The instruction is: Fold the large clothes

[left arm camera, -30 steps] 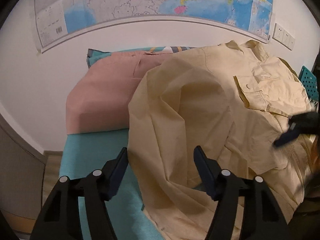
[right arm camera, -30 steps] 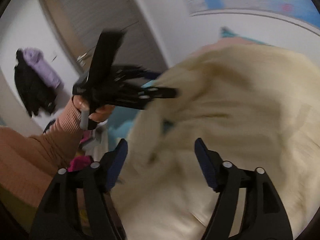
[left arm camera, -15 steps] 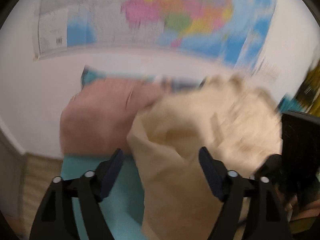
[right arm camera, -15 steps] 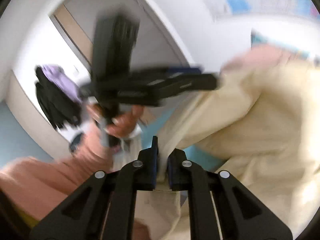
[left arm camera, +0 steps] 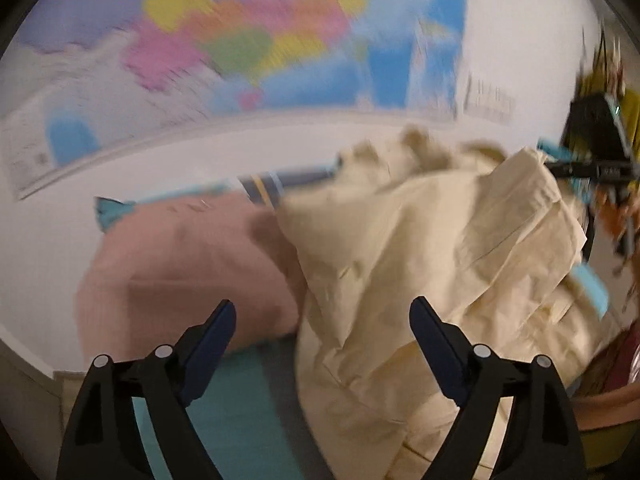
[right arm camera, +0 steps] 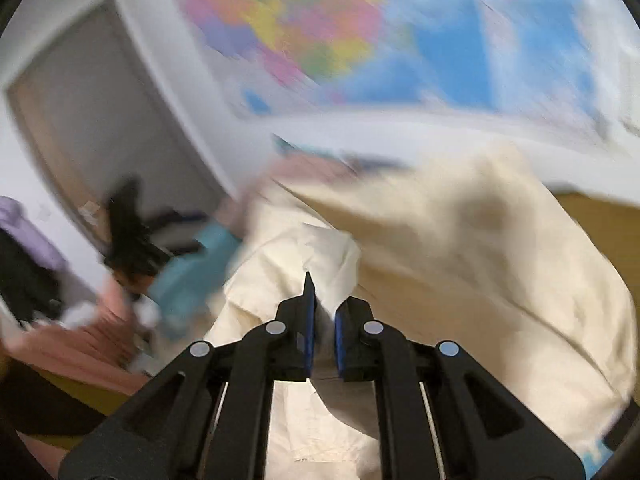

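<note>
Right wrist view shows the right gripper (right arm camera: 322, 324) clamped on a fold of the cream shirt (right arm camera: 460, 264), which fills the centre and right of the frame, bunched and partly lifted. Left wrist view has the left gripper (left arm camera: 322, 324) spread wide and empty at the bottom, with the shirt heaped at centre right beside a pink pillow (left arm camera: 180, 264) on the teal sheet (left arm camera: 240, 420). The cloth looks light, limp and crease-prone; a hem, shoulder seam or collar would probably hold better than loose mid-panel fabric.
</note>
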### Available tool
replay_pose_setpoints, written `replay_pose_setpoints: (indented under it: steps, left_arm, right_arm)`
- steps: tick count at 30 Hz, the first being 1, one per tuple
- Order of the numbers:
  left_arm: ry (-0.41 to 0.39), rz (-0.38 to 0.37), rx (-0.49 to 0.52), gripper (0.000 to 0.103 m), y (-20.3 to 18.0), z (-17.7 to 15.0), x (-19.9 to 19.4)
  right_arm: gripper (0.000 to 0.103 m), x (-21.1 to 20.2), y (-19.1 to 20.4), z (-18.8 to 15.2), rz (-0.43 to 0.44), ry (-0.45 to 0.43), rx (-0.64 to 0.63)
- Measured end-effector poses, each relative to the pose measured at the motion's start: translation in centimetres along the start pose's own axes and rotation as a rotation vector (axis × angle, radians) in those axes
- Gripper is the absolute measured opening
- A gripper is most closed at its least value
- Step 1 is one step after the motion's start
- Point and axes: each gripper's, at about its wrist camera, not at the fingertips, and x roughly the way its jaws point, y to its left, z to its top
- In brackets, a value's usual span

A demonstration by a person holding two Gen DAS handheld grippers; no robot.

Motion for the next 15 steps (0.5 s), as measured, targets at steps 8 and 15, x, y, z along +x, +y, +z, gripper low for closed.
replay_pose_setpoints:
  steps: [8,15]
  left_arm:
    - [0.165,0.107,0.098,0.082,-3.8,0.9,9.2]
    - [0.16,0.122,0.045,0.079,-3.1,2.9,11.6]
  right_arm:
    - [0.066,0.6,-6.9,-6.5,-0.091,0.016,0.198]
    - [0.085,-1.5,-6.1,-9.3,-0.168,-0.01,0.164]
